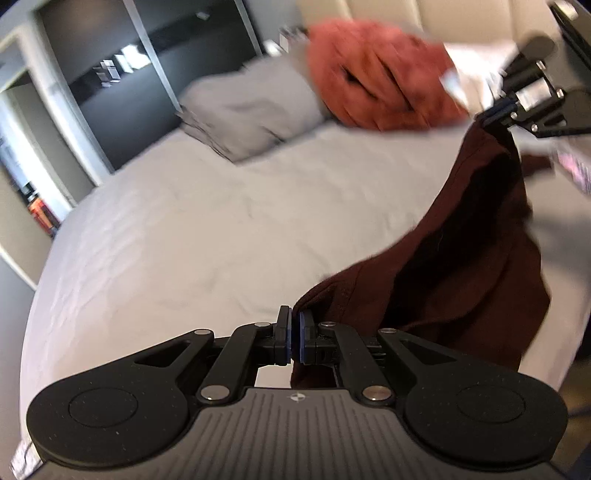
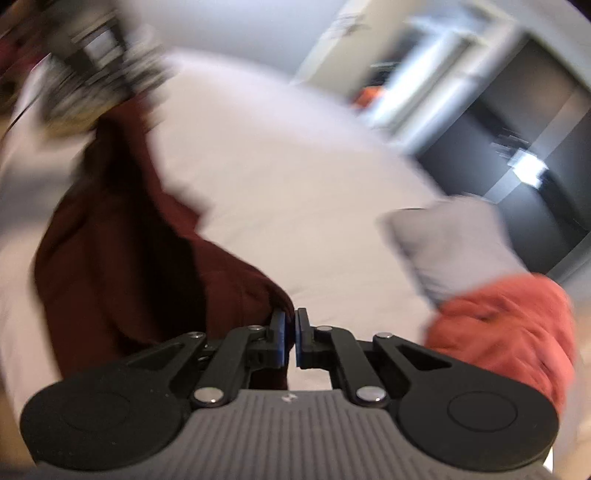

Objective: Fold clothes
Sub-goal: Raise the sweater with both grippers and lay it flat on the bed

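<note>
A dark maroon garment hangs stretched between my two grippers above the grey bed. In the left wrist view my left gripper is shut on one edge of it. At the top right of that view, my right gripper pinches the other end. In the blurred right wrist view the maroon garment drapes to the left, and its edge meets the shut pads of my right gripper. The left gripper shows as a dark blur at the upper left, at the cloth's far end.
A grey pillow and a crumpled orange-red cloth lie at the head of the bed by a pale headboard. Dark wardrobe doors stand past the bed's left side. A small patterned item lies at the right edge.
</note>
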Available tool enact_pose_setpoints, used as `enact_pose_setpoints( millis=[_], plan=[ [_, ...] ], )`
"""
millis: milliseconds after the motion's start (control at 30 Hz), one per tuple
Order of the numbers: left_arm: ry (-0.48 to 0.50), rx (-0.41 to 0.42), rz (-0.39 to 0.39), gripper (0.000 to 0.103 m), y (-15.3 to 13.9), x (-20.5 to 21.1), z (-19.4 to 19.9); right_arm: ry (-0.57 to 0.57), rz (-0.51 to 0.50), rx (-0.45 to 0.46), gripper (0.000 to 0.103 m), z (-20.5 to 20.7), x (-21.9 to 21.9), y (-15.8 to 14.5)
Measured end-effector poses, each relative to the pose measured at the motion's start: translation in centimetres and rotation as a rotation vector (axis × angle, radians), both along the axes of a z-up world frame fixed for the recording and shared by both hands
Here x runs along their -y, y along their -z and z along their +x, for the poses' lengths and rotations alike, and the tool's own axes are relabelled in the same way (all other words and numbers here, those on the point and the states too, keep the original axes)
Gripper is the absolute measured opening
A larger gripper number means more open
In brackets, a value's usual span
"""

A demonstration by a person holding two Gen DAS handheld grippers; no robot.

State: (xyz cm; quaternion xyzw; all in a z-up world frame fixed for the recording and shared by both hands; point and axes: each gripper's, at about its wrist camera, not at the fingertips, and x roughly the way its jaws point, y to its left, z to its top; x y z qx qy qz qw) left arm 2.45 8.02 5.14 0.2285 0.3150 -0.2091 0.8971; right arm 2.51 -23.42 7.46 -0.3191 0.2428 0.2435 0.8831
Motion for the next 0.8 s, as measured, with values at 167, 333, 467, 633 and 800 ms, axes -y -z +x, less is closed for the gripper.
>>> enact_pose_setpoints(
  millis=[167, 333, 467, 633, 800],
  plan=[
    [-0.084, 0.124, -0.189, 0.002, -5.5, -1.3, -1.8, 0.173, 0.17, 0.19, 0.006, -2.1, 1.7, -5.5],
    [-0.138, 0.277, -0.291, 0.002, -12.2, -1.7, -4.4, 0.208, 0.195, 0.409, 0.005, -5.6, 1.2, -11.5],
    [-0.128, 0.436, -0.279, 0.002, -17.9, -0.5, -7.1, 0.236, 0.216, 0.563, 0.005, -8.4, 1.4, -17.1],
    [-0.109, 0.594, -0.204, 0.001, -23.6, 1.9, -8.2, 0.295, 0.184, 0.675, 0.005, -9.4, 1.8, -22.7],
    [-0.103, 0.525, -0.138, 0.001, -25.6, 4.0, -3.5, 0.336, 0.192, 0.584, 0.005, -5.5, 2.5, -25.6]
  ],
)
